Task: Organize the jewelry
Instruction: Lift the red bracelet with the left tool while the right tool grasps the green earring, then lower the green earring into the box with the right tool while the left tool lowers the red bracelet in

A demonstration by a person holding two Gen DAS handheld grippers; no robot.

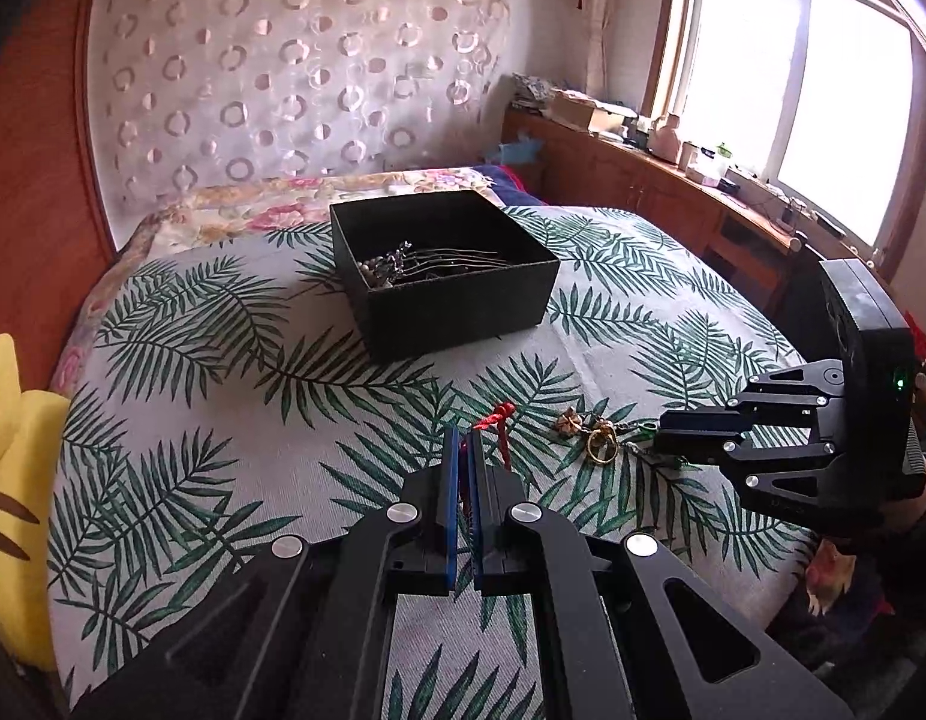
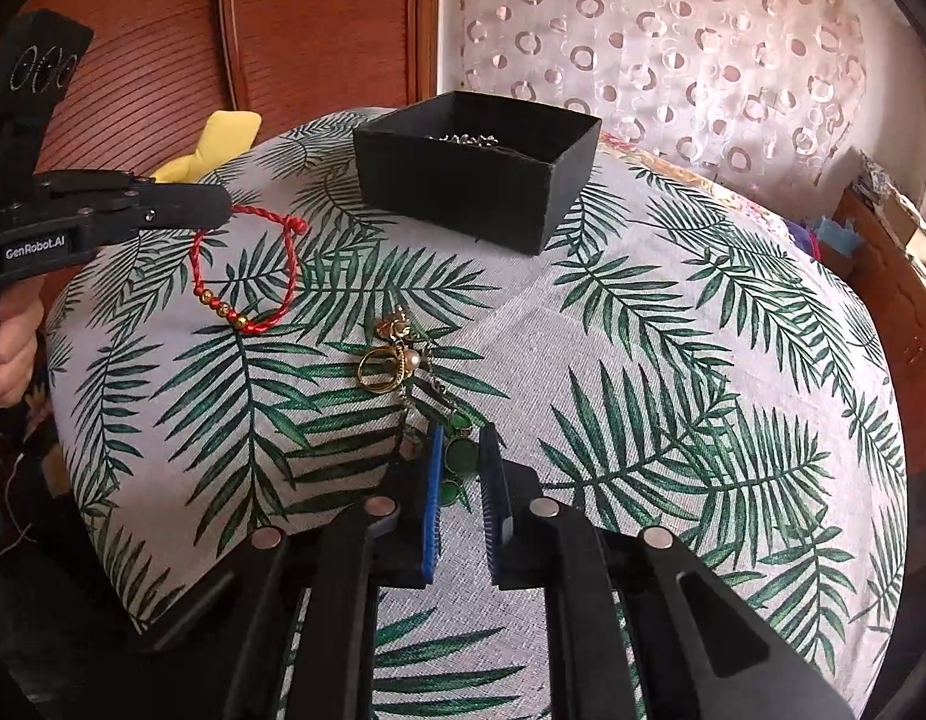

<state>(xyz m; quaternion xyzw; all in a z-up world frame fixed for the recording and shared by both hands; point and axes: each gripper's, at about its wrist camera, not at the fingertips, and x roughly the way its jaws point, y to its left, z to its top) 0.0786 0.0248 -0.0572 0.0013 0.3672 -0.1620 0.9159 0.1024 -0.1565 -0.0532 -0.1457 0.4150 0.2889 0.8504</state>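
Left wrist: palm-print bedspread w/ black box, window; left fingers clamped on red bracelet, right fingers apart.

Home bedroom, leaf-print bedspread, floral quilt, wooden wardrobe, cluttered windowsill

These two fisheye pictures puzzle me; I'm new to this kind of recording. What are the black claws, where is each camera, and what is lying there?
The claws are handheld two-finger grippers; a person holds one in each hand. Each picture comes from a camera on one gripper, looking along its fingers. The left gripper is shut on a red cord bracelet with gold beads. The right gripper is open around a green stone piece. Between them, a gold ring lies in a small tangle on the leaf-print cloth. Behind stands a black box already holding jewelry.
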